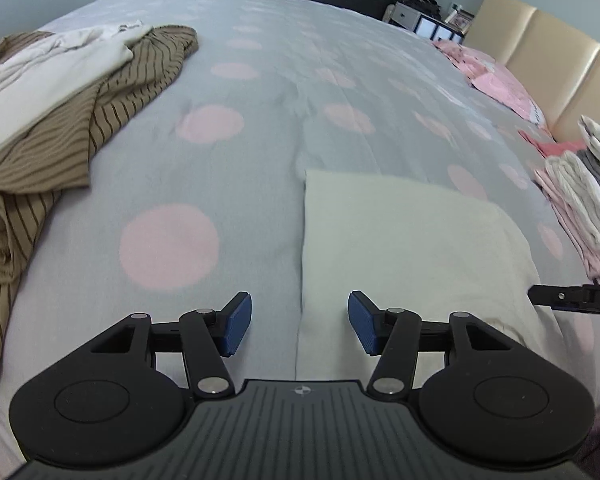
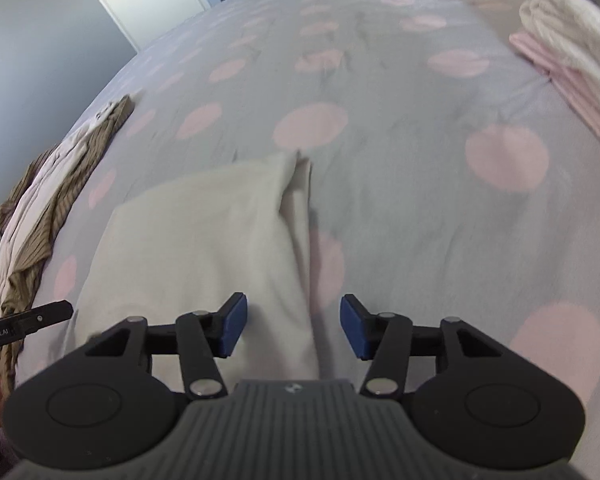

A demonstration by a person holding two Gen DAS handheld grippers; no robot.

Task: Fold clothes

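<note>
Both my left gripper (image 1: 300, 322) and right gripper (image 2: 293, 326) hang released over the folded cream cloth (image 1: 400, 240) lying flat on the grey pink-dotted bed (image 1: 260, 92). Brown striped unfolded pile (image 1: 52, 128) left, folded stack (image 1: 580, 196) right, beige padded headboard (image 1: 540, 60) beyond.

I read "DAS", cut off by frame edge, on black body of right gripper (image 1: 580, 298) at 3 o'clock, left wrist view. I read "mRobot.AI", start cut off, on left gripper (image 2: 24, 322) at 9 o'clock, right wrist view. No other legible text.
</note>
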